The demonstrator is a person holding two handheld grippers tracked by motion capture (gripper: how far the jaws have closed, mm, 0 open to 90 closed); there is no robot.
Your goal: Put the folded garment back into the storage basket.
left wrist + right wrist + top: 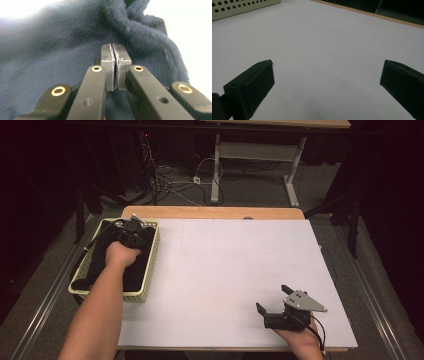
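A dark blue knitted garment [134,270] lies piled in a pale perforated basket [151,265] at the table's left edge. My left gripper [133,226] reaches into the far end of the basket. In the left gripper view its pads [108,60] stand pressed together on a thin fold of the garment [57,45], which spreads close behind them. My right gripper [273,299] hovers low over the white table top [225,265] near the front right. Its jaws stand wide apart [328,65] with nothing between them.
A corner of the basket [237,8] shows at the top left of the right gripper view. The table's wooden far edge [215,212] runs behind the white sheet. Beyond it are cables and another table's legs [216,170] on the floor.
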